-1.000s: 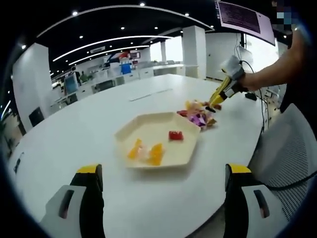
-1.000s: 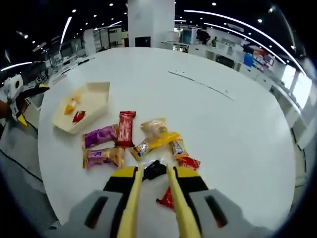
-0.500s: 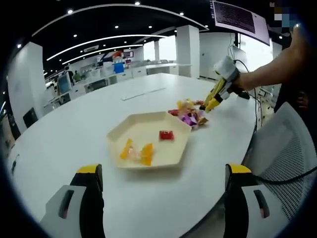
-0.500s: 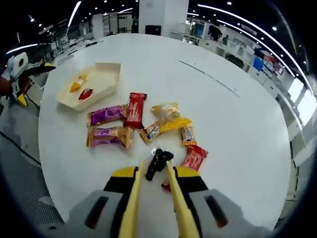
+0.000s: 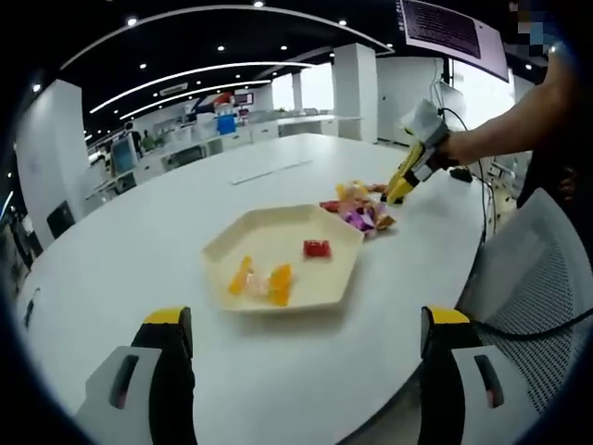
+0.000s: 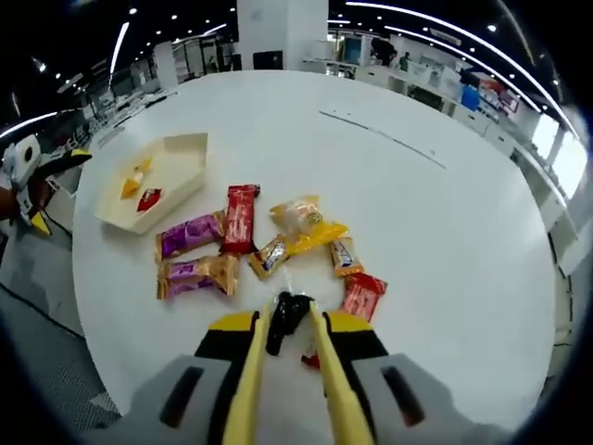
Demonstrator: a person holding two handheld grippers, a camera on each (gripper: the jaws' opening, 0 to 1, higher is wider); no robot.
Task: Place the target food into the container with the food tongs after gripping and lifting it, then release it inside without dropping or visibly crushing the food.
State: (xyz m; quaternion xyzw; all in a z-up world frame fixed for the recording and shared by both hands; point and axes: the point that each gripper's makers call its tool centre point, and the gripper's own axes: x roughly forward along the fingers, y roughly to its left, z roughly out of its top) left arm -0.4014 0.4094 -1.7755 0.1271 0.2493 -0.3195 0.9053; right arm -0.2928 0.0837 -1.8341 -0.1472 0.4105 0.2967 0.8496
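Observation:
My right gripper (image 6: 289, 311) carries yellow food tongs, shut on a small black-wrapped candy (image 6: 281, 321) held just above the near side of the snack pile. From the left gripper view the right gripper (image 5: 406, 176) hangs over the pile (image 5: 358, 208), held by a person's arm. The cream hexagonal tray (image 5: 278, 225) lies in front of my left gripper (image 5: 306, 371), which is wide open with nothing between its jaws. Two orange pieces (image 5: 278, 283) and a red piece (image 5: 317, 247) lie in the tray. In the right gripper view the tray (image 6: 176, 159) sits far left.
Purple packets (image 6: 190, 236), a red bar (image 6: 239, 218), a yellow pack (image 6: 301, 213) and a red packet (image 6: 364, 295) lie spread on the white round table (image 6: 417, 232). A mesh chair (image 5: 542, 278) stands at the table's right edge. The left gripper (image 6: 26, 171) shows at the far left.
The tongs closed on the black candy at the pile's near edge and raised it a little off the table. The left gripper stayed open and almost still.

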